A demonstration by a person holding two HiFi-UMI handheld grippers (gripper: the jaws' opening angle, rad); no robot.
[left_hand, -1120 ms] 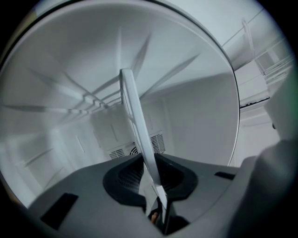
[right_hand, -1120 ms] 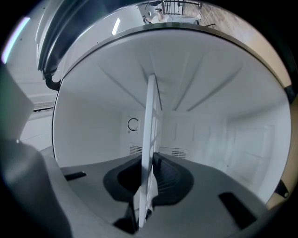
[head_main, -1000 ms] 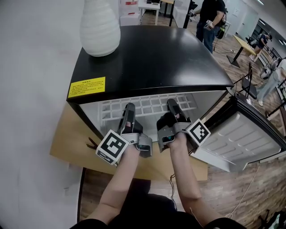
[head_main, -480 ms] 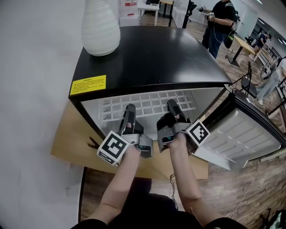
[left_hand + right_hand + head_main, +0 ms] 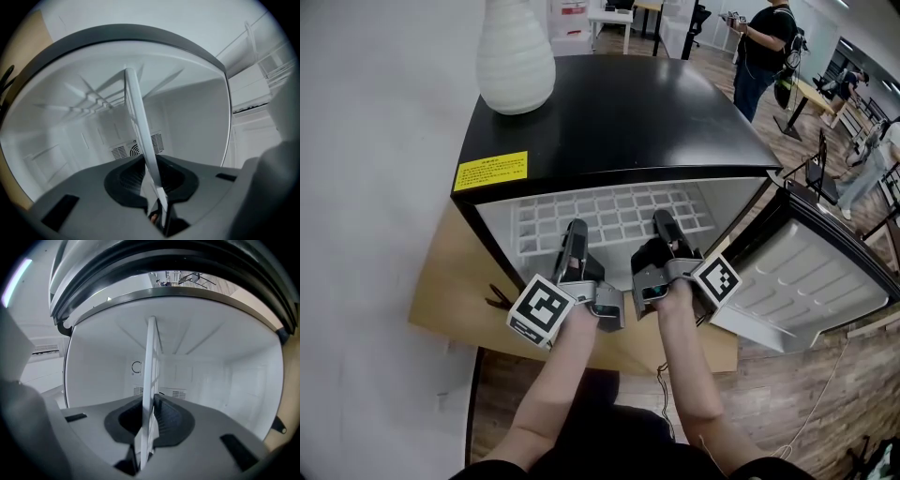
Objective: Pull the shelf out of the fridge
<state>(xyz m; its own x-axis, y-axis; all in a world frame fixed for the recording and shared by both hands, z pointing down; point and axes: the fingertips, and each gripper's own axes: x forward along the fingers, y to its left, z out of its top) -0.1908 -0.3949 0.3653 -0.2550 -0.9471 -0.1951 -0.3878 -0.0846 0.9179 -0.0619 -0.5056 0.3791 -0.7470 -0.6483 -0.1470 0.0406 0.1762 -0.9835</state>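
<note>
one fridge (image 5: 609,112): boxy, glossy black top, smooth white moulded interior, door (image 5: 806,291) swung open at the right. one yellow label (image 5: 491,172) on the top's front left corner, print too small to read.
one shelf (image 5: 609,220): white lattice of square cells, flat, lying high inside the compartment with its front edge at the opening; its rear is hidden under the black top.
two grippers, grey-black, each with a black-and-white marker cube. left gripper (image 5: 574,230): jaws narrow, clamped on the shelf's (image 5: 140,126) thin front edge, having just closed a little further. right gripper (image 5: 664,223): jaws narrow, clamped on the same edge (image 5: 151,380).
one vase (image 5: 516,56): white, ribbed, rounded, on the fridge top, its upper part cut off.
</note>
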